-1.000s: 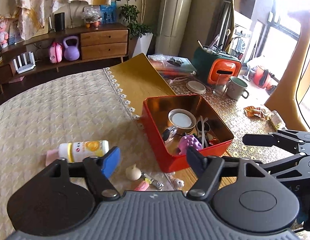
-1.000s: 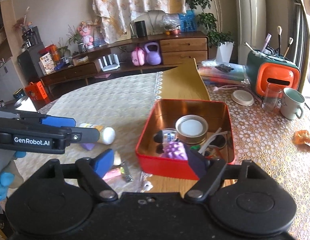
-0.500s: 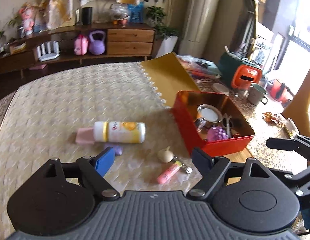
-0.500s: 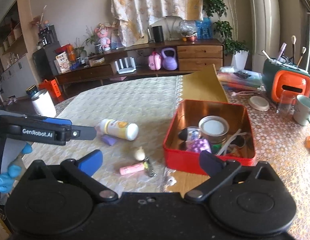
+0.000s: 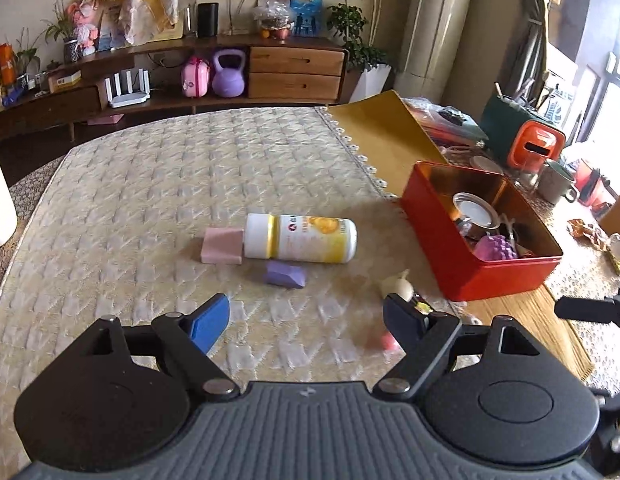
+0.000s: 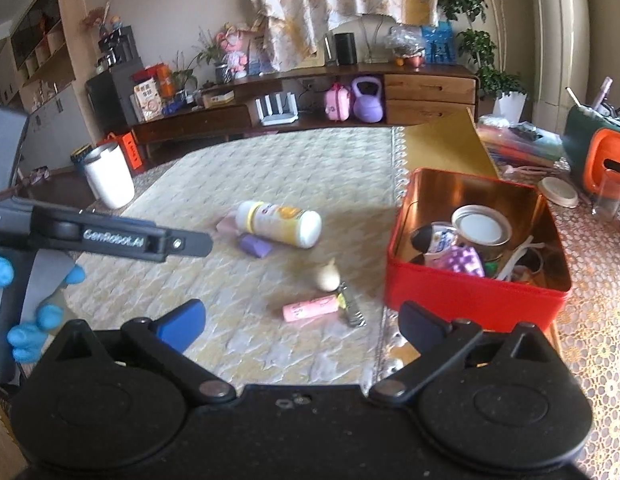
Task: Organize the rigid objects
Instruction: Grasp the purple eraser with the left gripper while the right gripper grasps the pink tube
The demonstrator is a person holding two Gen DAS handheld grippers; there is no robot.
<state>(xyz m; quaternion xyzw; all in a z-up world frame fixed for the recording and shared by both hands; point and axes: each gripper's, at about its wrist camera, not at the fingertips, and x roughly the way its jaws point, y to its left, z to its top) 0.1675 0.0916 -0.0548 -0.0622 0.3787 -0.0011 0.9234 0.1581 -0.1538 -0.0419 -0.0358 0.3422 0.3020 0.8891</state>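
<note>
- Both tongs stand spread and hold nothing: your left tongs [image 5: 306, 322] hover over the bench cloth, your right tongs [image 6: 302, 320] hover beside them, nearer the tin.
- Nearest your right tongs lies the pink tube [image 6: 310, 308], long axis running left to right, touching a small metal clip [image 6: 351, 312]. It looks light and stiff; pinch it across its middle.
- Just behind sits the garlic-like bulb [image 6: 327, 278], rounded and probably apt to roll.
- Farther on, the purple block [image 5: 284, 274] and pink block [image 5: 222, 245] flank the white bottle [image 5: 302, 238], which lies on its side, cap pointing left. Likely smooth plastic, so grip across the barrel.
- Farthest right, the red tin [image 5: 489, 276] waits open, already partly filled.
</note>
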